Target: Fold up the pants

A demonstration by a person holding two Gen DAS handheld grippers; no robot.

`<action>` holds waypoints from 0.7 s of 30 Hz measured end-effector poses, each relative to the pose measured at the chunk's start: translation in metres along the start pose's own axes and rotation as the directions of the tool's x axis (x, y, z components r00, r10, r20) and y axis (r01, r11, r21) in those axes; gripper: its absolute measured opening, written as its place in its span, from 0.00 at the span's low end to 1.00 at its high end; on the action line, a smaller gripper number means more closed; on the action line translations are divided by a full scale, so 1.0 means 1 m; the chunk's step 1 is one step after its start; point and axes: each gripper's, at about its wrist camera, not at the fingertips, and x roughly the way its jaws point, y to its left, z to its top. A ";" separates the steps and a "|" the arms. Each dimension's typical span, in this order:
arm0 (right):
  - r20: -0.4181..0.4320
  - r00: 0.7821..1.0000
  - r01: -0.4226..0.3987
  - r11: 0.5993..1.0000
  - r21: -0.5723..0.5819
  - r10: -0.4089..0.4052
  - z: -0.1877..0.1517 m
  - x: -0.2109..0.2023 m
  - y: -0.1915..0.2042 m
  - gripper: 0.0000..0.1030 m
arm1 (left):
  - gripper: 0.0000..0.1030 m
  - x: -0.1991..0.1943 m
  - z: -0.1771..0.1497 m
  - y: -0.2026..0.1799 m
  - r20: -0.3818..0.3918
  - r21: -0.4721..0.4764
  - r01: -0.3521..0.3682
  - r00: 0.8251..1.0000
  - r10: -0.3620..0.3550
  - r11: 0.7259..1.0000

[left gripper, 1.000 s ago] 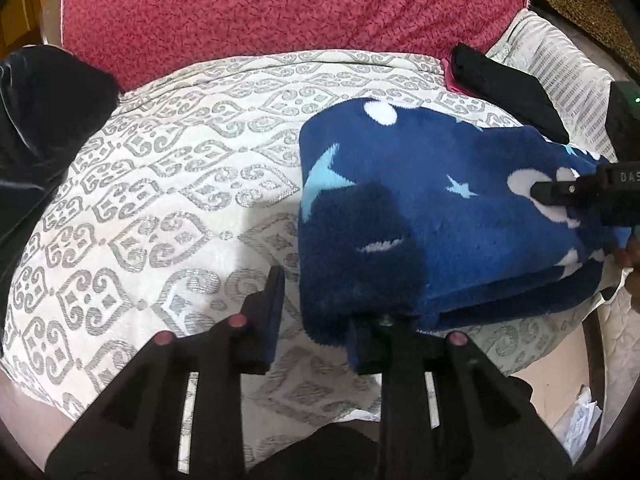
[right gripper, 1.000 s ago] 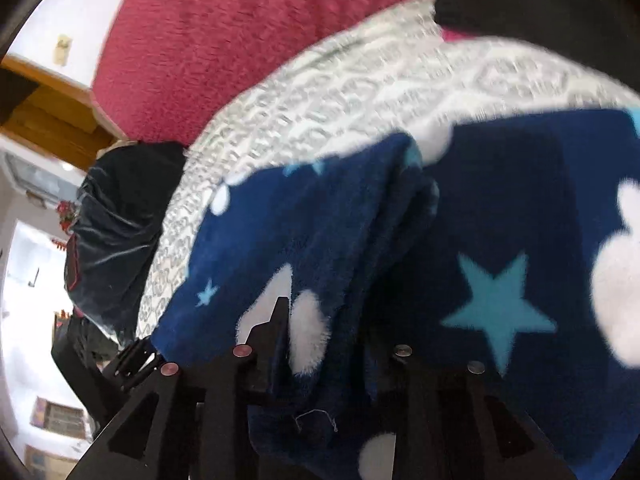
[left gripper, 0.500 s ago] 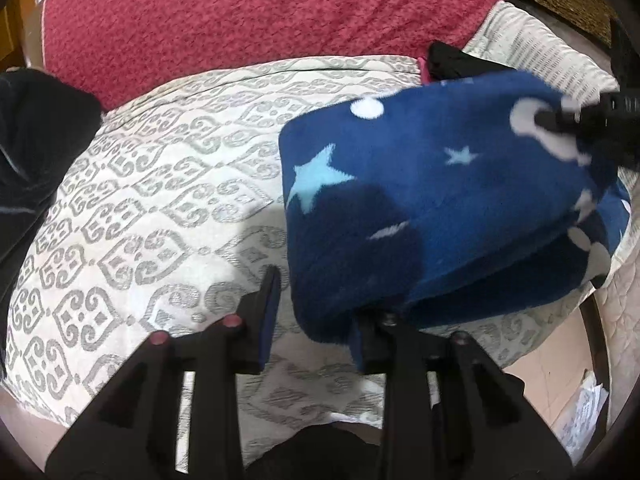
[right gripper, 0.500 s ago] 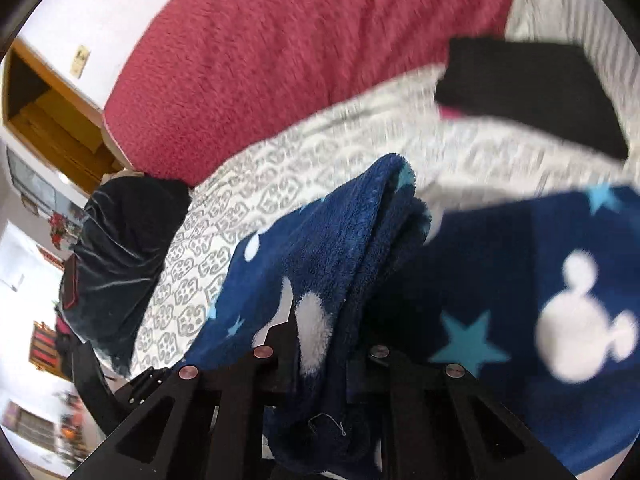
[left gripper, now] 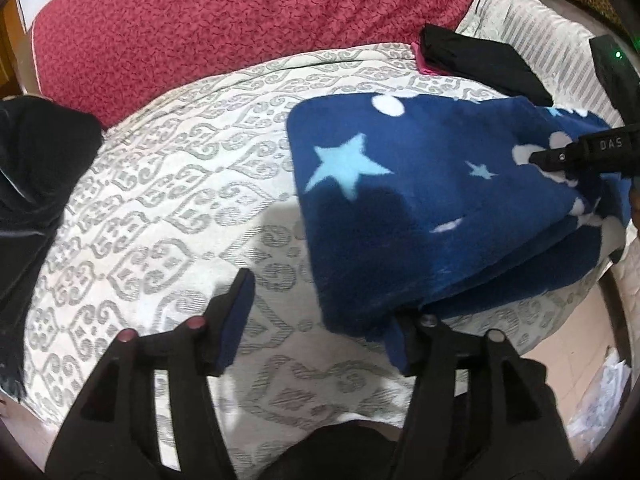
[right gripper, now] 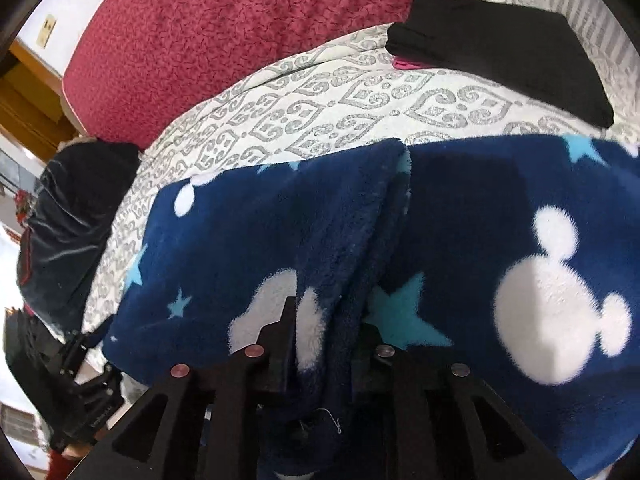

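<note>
Across the bedspread (left gripper: 168,184), folded pants (left gripper: 420,208), long axis left-right.

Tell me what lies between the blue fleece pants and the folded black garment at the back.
Only a bare strip of patterned bedcover separates the blue fleece pants from the folded black garment. The right wrist view shows it best.

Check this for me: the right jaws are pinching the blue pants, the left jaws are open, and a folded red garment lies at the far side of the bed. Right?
One slip: the folded garment at the far side of the bed is black, not red, with only a pink edge under it, as the right wrist view shows. The right gripper does pinch the pants, and the left gripper is open.
</note>
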 end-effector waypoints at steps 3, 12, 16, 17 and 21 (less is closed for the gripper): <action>0.008 1.000 0.025 1.000 -0.015 -0.025 -0.005 -0.002 0.002 0.26 | 0.61 0.000 -0.002 0.003 -0.005 0.000 -0.003 1.000 0.003 1.000; 0.010 1.000 0.029 1.000 0.012 -0.029 -0.005 -0.003 -0.002 0.37 | 0.63 -0.010 -0.004 -0.001 0.000 0.050 -0.038 0.999 0.039 0.998; 0.050 0.998 0.030 0.998 0.052 -0.033 -0.006 -0.029 -0.012 0.43 | 0.63 -0.022 -0.005 0.009 -0.025 0.028 0.031 0.999 -0.030 0.999; 0.078 0.996 0.030 0.997 0.066 -0.035 -0.006 -0.040 -0.018 0.45 | 0.63 -0.027 -0.006 0.012 -0.028 0.028 0.047 0.999 -0.047 0.998; 0.177 0.980 0.066 0.988 0.143 -0.091 -0.014 -0.084 -0.050 0.48 | 0.63 -0.050 -0.005 0.023 0.011 0.014 0.047 0.999 -0.047 0.999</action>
